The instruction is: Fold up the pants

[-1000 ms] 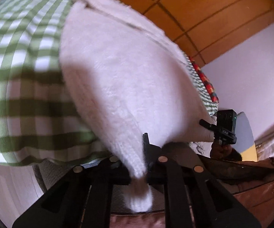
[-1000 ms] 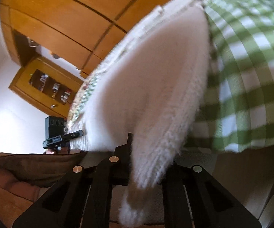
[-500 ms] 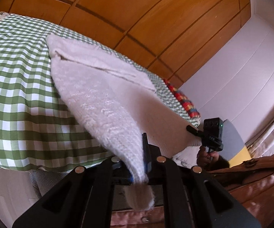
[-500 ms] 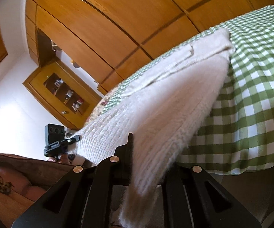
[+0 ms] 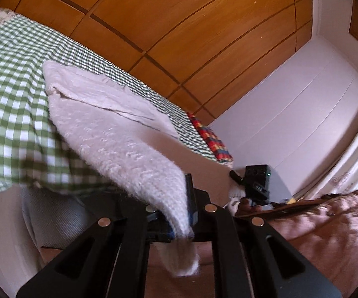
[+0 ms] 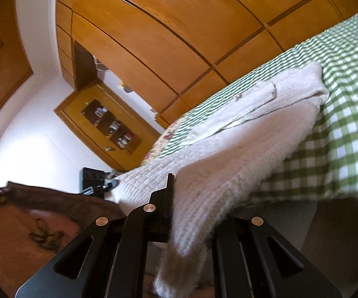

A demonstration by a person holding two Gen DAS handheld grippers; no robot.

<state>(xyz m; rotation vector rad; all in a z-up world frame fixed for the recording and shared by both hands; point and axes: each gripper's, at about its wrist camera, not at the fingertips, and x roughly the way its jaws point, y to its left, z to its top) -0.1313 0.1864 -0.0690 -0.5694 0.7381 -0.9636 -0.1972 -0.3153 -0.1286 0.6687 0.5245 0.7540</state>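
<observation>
Two corners of the white knitted pants [image 5: 119, 136] are pinched, one in each gripper, and the cloth spans from them up onto the bed. The far part of the garment lies flat on the green-checked bedspread [image 5: 7, 94], a little in from the bed's near edge, with a folded layer on top; the near part is lifted off the edge and hangs in the air between the bed and the grippers. The left gripper [image 5: 182, 221] is clenched on one corner, a tuft of knit poking out below its black fingers. The right gripper [image 6: 186, 226] is likewise clamped on the other corner, with the cloth draping down past its fingers.

In the left wrist view the other gripper's camera unit [image 5: 257, 178] shows beside the lifted hem, with a fingertip under it. A brown sleeve [image 5: 315, 218] fills the lower right. A red patterned cushion [image 5: 212, 139] lies at the bed's far end. Behind the bed stands a wall of wooden wardrobe doors [image 6: 179, 37], and in the right wrist view a small wooden cabinet with glass shelves [image 6: 109, 126] hangs on the white wall [image 6: 30, 144].
</observation>
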